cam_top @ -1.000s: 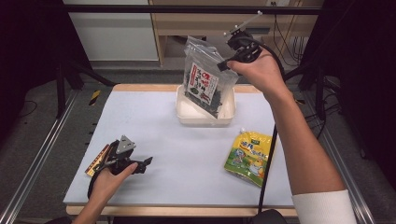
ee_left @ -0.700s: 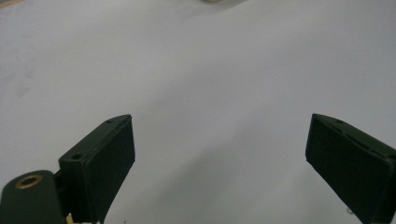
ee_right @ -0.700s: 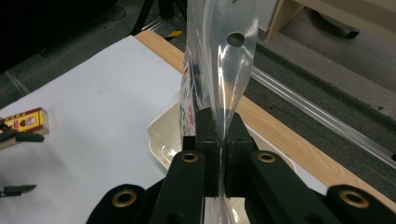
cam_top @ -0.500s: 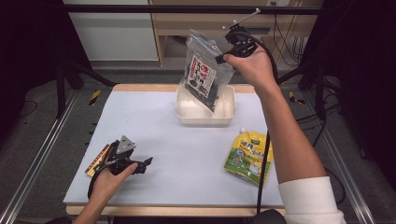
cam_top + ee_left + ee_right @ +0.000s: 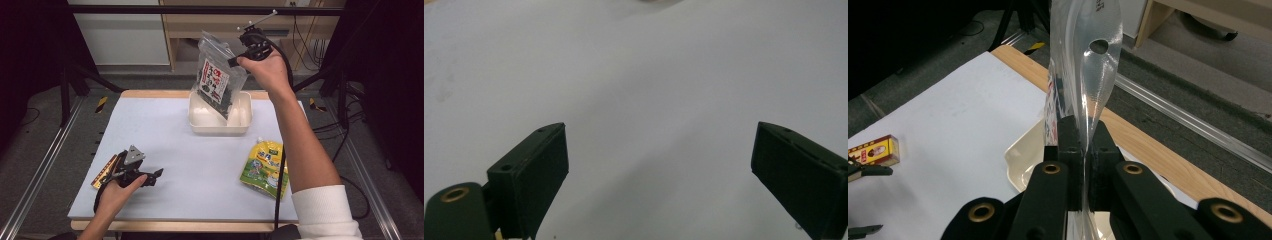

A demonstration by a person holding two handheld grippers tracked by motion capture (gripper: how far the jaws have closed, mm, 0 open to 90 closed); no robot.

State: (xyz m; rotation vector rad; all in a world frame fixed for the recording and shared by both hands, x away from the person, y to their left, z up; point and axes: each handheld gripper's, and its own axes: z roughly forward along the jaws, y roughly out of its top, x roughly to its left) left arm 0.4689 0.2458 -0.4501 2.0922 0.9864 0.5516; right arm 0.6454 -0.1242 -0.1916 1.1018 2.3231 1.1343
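A clear bag of dark seaweed (image 5: 216, 82) with a white and red label hangs tilted above the cream tray (image 5: 197, 114), its lower corner reaching down toward the tray. My right gripper (image 5: 239, 61) is shut on the bag's clear top edge (image 5: 1083, 75); in the right gripper view the jaws pinch the plastic just below its hang hole. My left gripper (image 5: 156, 176) rests low on the white mat near the front left, jaws wide apart (image 5: 659, 165) with nothing between them.
A yellow-green pouch (image 5: 265, 167) lies on the mat at the right front. A small yellow and red box (image 5: 104, 172) lies beside the left gripper, also seen at the left of the right gripper view (image 5: 874, 150). Metal rails flank the table.
The right hand has lifted the seaweed bag higher and shifted it slightly right over the tray. The left gripper has stayed where it was.
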